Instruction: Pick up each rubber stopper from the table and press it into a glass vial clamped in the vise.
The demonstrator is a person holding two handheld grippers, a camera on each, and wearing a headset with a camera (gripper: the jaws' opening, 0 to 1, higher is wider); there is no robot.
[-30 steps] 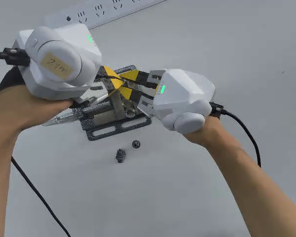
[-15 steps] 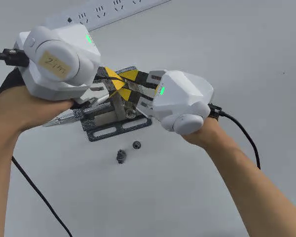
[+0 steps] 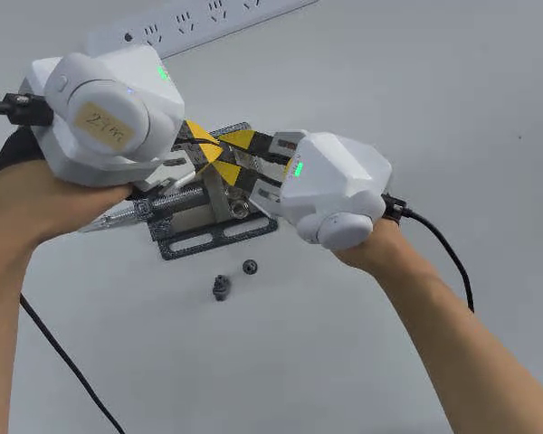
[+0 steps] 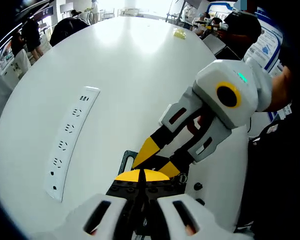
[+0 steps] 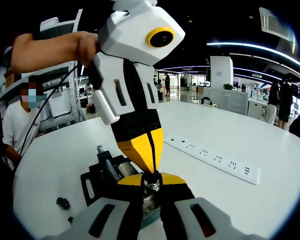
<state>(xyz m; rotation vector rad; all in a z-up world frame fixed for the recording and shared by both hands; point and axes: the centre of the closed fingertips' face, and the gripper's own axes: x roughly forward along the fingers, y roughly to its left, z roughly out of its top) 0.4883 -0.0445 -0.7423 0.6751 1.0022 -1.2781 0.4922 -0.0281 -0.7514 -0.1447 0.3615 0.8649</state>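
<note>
A white table (image 3: 389, 81) spreads under everything, with a long white power strip (image 3: 190, 18) lying along its far side. In the head view the left gripper (image 3: 210, 149), a bulky white body with a handwritten label, is held in the left hand (image 3: 36, 194). It reaches in from the left, while the right gripper (image 3: 235, 154) comes in from the right in the right hand (image 3: 371, 244). A black cable (image 3: 434, 231) trails from the back of the right one. Their yellow tips meet over a metal vise (image 3: 204, 212) that sits on a black slotted base plate near the middle of the table.

In the left gripper view the left gripper's jaws are pressed together, leaving only a thin line between the yellow pads. The right gripper view shows them pointing down as a narrow wedge onto the top of the vise. There the right gripper's jaws stand parted, one on each side of the small shiny top of a vial (image 5: 151, 184) held in the vise. Whether they squeeze it cannot be told.

Two small black stoppers (image 3: 220, 287) (image 3: 250, 266) lie loose on the table just in front of the vise, near each other and apart from both grippers.
</note>
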